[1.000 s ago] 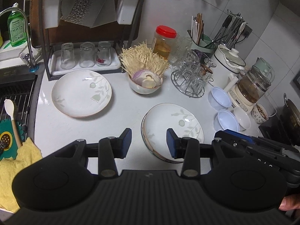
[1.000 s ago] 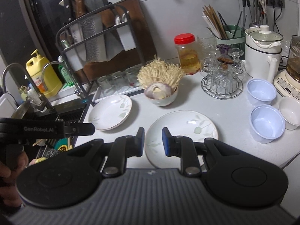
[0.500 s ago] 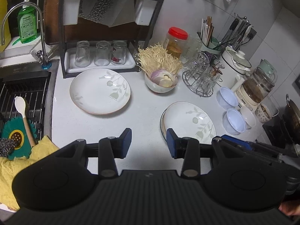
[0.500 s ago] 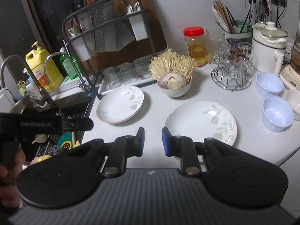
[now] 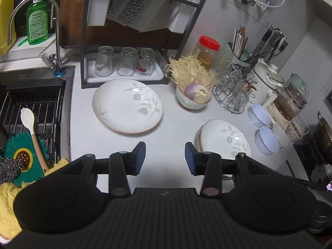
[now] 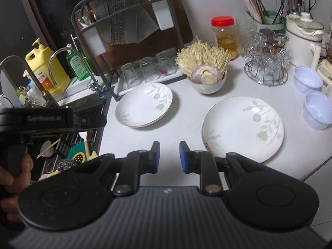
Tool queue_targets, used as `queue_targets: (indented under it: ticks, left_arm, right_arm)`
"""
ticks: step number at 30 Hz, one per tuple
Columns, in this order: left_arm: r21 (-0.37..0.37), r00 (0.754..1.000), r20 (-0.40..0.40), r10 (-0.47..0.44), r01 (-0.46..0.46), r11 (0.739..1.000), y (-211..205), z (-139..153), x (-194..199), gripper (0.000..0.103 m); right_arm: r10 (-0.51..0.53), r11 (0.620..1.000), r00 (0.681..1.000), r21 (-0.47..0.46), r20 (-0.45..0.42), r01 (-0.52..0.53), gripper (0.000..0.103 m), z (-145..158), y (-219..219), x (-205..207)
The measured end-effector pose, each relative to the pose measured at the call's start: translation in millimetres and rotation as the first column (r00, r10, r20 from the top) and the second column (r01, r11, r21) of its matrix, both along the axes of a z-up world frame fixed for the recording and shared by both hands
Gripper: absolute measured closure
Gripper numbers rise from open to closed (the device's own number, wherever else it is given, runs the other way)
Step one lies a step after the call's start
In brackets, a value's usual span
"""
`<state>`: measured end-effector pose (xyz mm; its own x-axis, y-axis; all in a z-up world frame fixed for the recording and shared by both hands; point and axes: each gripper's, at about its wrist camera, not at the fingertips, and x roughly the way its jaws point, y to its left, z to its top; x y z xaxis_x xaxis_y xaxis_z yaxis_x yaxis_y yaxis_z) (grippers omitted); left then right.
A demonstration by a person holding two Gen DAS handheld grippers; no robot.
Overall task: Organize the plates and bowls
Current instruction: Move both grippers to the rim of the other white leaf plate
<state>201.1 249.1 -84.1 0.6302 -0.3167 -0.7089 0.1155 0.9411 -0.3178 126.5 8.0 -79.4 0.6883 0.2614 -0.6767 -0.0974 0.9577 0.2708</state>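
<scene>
While both claws hang above the white speckled desk point(image 5: 172, 128), neither has hold of anything: the left claw point(image 5: 165, 158) stands moderately parted over bare surface, and the right claw point(image 6: 169, 157) shows a narrower gap, likewise with nothing between its blue pads. A round white ceramic plate with a pale green leaf print point(image 5: 127, 105) lies flat on the desk just in front of the black wire dish rack point(image 5: 143, 41), which carries three upturned clear glasses point(image 5: 124, 61) on its white tray. A second plate of the same leaf pattern point(image 6: 243, 127) lies nearer the desk's front edge, well apart from the first; a second rim showing beneath it suggests a stack of two, though the view does not settle this. Between and behind the plates stands a white ceramic bowl holding enoki mushrooms and sliced onion point(image 6: 207, 82). Two pale blue translucent plastic bowls point(image 6: 316, 113) sit side by side to the right, near a wire glass stand point(image 6: 266, 66). The sink point(image 5: 31, 108) lies to the left.
</scene>
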Motion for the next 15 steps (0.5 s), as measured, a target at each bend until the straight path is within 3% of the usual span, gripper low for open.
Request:
queue_targets:
  ticks: [9,10,12,15]
  left_arm:
    - [0.019,0.992,-0.089,0.087,-0.086,0.996,27.4,-36.6,37.7,0.046]
    - [0.019,0.99,-0.102,0.101,-0.099,0.995,30.6,-42.4,41.8,0.045]
    - [0.026,0.985,-0.113,0.127,-0.125,0.992,36.5,-52.0,49.5,0.041]
    - [0.045,0.977,-0.122,0.172,-0.168,0.985,45.1,-64.6,59.6,0.035]
  right_arm:
    - [0.005,1.0,0.999,0.029,-0.04,-0.003,0.077,-17.1,5.6,35.5]
    - [0.01,0.999,0.999,0.031,-0.044,-0.009,0.072,-19.6,4.9,41.9]
    - [0.025,0.999,0.999,0.038,-0.045,-0.023,0.047,-25.4,4.5,54.6]
    - [0.07,0.996,0.996,0.054,-0.055,-0.068,0.047,-35.6,6.8,76.5]
